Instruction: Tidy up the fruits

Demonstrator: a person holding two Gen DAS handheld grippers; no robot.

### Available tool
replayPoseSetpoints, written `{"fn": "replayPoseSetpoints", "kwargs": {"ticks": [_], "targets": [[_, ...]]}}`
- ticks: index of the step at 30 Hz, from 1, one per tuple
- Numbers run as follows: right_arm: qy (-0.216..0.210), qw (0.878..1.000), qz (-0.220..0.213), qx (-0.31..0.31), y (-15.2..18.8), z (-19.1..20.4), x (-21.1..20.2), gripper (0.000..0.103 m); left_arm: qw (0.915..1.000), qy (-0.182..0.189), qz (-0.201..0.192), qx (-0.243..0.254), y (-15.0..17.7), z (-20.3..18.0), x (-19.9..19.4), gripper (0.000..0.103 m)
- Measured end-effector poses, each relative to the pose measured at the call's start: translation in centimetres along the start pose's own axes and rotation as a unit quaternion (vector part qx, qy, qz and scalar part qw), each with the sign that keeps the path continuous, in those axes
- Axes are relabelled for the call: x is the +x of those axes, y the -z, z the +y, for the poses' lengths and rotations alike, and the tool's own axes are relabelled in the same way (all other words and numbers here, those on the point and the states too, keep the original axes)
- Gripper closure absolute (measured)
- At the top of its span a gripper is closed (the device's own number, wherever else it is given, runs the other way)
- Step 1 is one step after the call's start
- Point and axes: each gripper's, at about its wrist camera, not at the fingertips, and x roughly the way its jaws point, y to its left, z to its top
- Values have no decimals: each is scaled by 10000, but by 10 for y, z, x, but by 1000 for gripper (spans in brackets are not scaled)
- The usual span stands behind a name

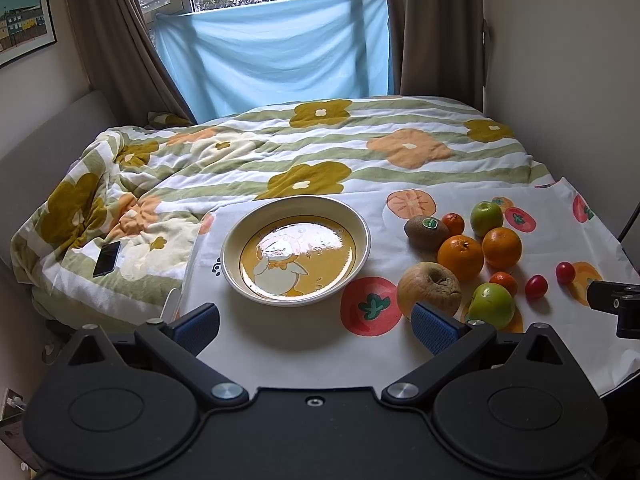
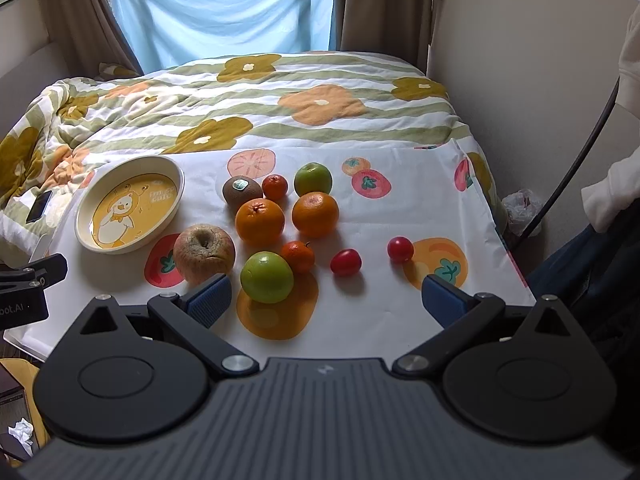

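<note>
A cream plate with a yellow duck picture (image 1: 362,224) (image 2: 176,196) lies empty on a white fruit-print cloth (image 1: 296,344) (image 2: 380,216). To its right lie loose fruits: a wrinkled apple (image 1: 429,286) (image 2: 204,254), two oranges (image 1: 460,258) (image 2: 260,220), two green apples (image 1: 491,305) (image 2: 267,277), a kiwi (image 1: 426,233) (image 2: 242,192), small tangerines (image 2: 298,256) and two cherry tomatoes (image 1: 536,286) (image 2: 346,262). My left gripper (image 1: 316,322) is open, below the plate. My right gripper (image 2: 326,300) is open, with the near green apple just beyond its left finger.
The cloth lies on a bed with a flowered quilt (image 1: 280,148) (image 2: 260,108). A phone (image 1: 107,258) (image 2: 39,206) lies on the quilt to the left. Walls close in on both sides, curtains and a window behind. A person's white sleeve (image 2: 612,196) is at the right.
</note>
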Motion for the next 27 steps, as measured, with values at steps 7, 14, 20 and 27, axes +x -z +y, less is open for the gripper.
{"fn": "replayPoseSetpoints", "kwargs": {"ticks": [7, 14, 20, 27], "targets": [[0, 10000, 3, 6, 0, 0, 0, 0, 10000, 19, 1, 2, 0, -2, 0, 0], [0, 10000, -6, 4, 0, -1, 0, 0, 10000, 36, 4, -5, -2, -3, 1, 0], [2, 10000, -14, -3, -1, 0, 0, 0, 10000, 38, -13, -8, -2, -3, 1, 0], [-20, 10000, -20, 6, -2, -1, 0, 0, 10000, 48, -32, 0, -4, -5, 1, 0]]}}
